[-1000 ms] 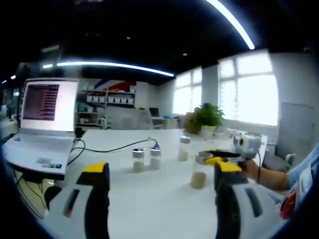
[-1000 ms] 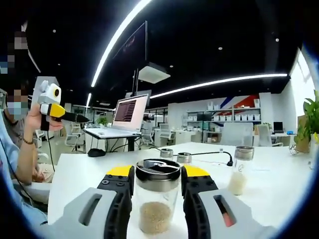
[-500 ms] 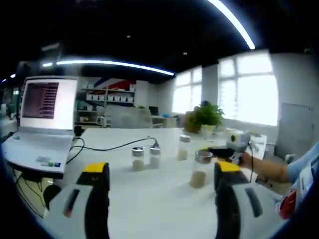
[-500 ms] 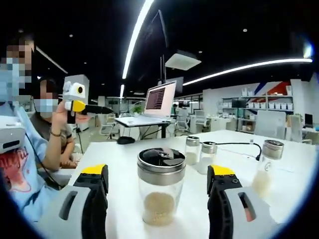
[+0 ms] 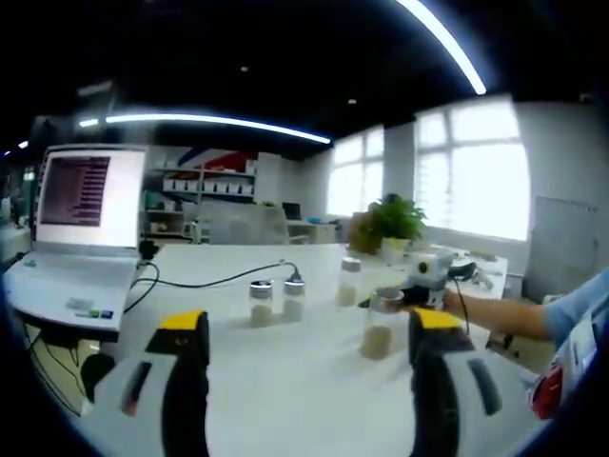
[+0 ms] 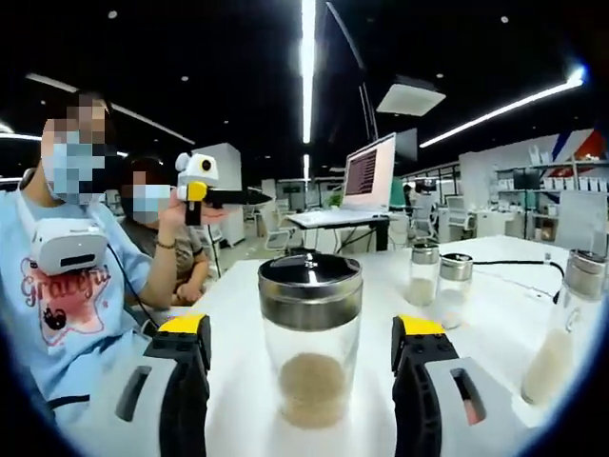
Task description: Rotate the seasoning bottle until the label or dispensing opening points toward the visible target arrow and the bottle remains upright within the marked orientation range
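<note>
The seasoning bottle [image 6: 309, 357], clear glass with a steel lid and pale grains at the bottom, stands upright on the white table [image 6: 238, 314]. My right gripper [image 6: 303, 328] is open, one jaw on each side of the bottle without touching it. In the left gripper view the same bottle [image 5: 376, 338] stands right of centre, with the right gripper [image 5: 395, 297] held behind its lid by a hand. My left gripper [image 5: 306, 328] is open over bare table, well short of the bottle. In the right gripper view a person holds the left gripper [image 6: 252, 197] up in the air at the left.
Two small shakers [image 5: 259, 303] and a taller one [image 5: 349, 282] stand further back, by a black cable [image 5: 209, 284]. An open laptop [image 5: 81, 238] sits at the table's left end. A seated person [image 6: 71, 286] is at the table's edge. A potted plant [image 5: 395, 224] stands behind.
My right gripper has opened and let go of the seasoning bottle, and its view has swung round the bottle toward the person. In the left gripper view, the right gripper has shifted left behind the bottle.
</note>
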Available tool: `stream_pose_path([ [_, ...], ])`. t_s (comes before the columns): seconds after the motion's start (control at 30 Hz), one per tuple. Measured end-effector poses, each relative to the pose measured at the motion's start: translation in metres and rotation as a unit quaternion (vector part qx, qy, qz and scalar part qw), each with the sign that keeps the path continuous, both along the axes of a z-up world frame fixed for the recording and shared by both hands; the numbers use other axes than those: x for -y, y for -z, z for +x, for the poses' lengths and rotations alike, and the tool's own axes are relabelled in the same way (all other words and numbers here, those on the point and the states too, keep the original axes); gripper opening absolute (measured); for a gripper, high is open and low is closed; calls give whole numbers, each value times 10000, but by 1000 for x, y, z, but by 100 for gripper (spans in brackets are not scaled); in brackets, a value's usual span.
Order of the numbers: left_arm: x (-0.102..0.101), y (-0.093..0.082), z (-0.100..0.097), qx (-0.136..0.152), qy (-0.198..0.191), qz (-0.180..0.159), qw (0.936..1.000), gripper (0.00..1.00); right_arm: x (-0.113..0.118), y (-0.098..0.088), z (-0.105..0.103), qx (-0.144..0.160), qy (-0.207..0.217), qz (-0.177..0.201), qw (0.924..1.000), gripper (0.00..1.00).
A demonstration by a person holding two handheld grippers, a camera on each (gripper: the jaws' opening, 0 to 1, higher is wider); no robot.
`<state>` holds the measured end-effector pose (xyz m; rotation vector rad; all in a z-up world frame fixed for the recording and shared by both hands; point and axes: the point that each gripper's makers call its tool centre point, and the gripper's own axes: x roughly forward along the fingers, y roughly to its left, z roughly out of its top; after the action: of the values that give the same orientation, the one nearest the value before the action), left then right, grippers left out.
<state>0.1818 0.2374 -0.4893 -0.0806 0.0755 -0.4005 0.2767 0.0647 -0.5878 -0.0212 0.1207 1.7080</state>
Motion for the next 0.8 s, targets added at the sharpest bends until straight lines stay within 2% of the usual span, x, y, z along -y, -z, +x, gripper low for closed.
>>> stream_pose_path([
  [0.1,0,0,0,11,7,-1,10000,91,-2,-2,2,-13,-70,99,9999,70],
  [0.17,1,0,0,9,24,3,10000,91,-5,-3,4,31,-95,117,9999,70],
  [0.27,5,-1,-1,45,101,-20,9999,92,-8,2,-1,157,-282,-35,9995,67],
  [0.37,8,1,-1,17,166,-21,9999,92,-12,6,-1,180,-317,-93,9993,57],
  [0.4,9,1,-1,7,185,-22,9998,92,-12,10,3,388,-210,-180,9989,50],
  [0.43,9,2,-1,3,200,-27,9998,92,-13,14,4,612,-167,-279,9976,46],
  [0.47,10,1,-1,5,208,-34,9998,92,-13,18,5,696,-137,-373,9968,45],
  [0.6,9,2,1,-10,183,-30,9998,92,-13,21,4,575,-184,-430,9972,43],
  [0.7,4,4,3,-21,50,57,10000,92,-13,23,3,665,-132,-575,9960,43],
  [0.8,4,4,3,-47,122,-16,9999,92,-12,25,3,720,-142,-629,9953,42],
])
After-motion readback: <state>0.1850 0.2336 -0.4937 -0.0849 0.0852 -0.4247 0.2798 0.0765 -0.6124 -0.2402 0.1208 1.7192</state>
